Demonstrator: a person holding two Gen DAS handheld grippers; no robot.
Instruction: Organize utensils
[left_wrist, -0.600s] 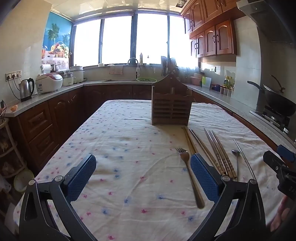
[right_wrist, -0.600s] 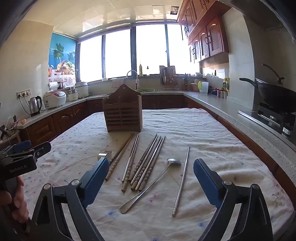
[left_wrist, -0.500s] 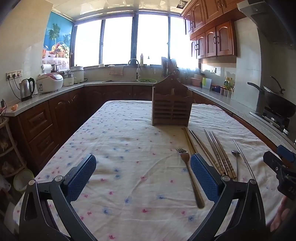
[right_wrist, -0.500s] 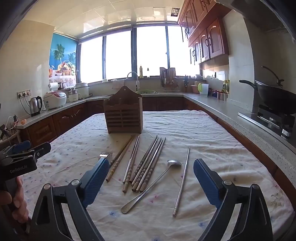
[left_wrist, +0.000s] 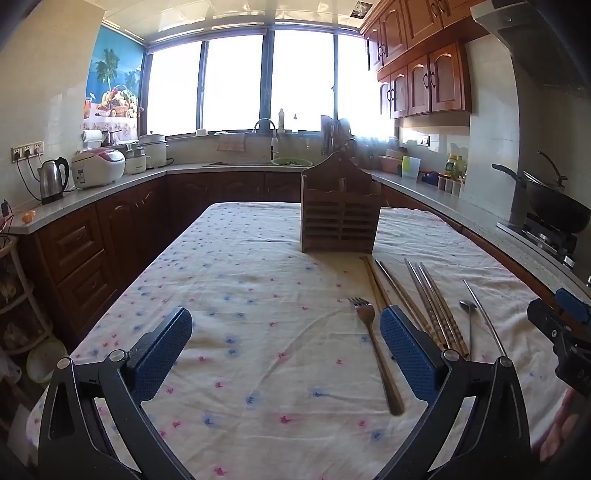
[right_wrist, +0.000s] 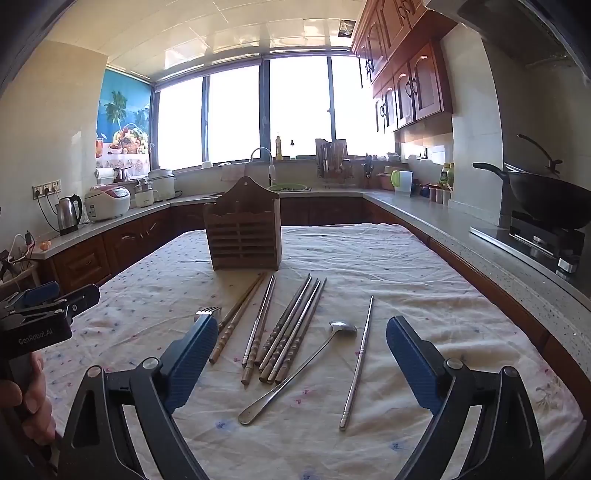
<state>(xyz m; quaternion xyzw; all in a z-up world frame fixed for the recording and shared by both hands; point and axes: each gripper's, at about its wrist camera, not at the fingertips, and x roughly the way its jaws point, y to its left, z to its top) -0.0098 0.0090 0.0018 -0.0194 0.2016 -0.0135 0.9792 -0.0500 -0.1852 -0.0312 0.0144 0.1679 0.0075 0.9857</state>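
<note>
A wooden utensil holder (left_wrist: 340, 212) stands upright mid-table; it also shows in the right wrist view (right_wrist: 243, 230). In front of it lie a fork (left_wrist: 375, 347), wooden chopsticks (right_wrist: 238, 319), several metal chopsticks (right_wrist: 291, 332), a spoon (right_wrist: 299, 369) and a single metal chopstick (right_wrist: 358, 362). My left gripper (left_wrist: 286, 354) is open and empty, hovering over the cloth left of the fork. My right gripper (right_wrist: 301, 362) is open and empty above the metal chopsticks and spoon. Only the fork's tines (right_wrist: 207, 312) show in the right wrist view.
The table carries a white floral cloth (left_wrist: 229, 295). Dark wood counters surround it, with a kettle (left_wrist: 53, 179) and rice cooker (left_wrist: 96, 168) at left. A wok (right_wrist: 546, 201) sits on a stove at right. The table's right edge (right_wrist: 532, 332) runs close to the counter.
The right wrist view has shifted slightly: the holder and utensils sit a little lower and rightward in frame. The left view is almost unchanged. Both grippers stay open.
</note>
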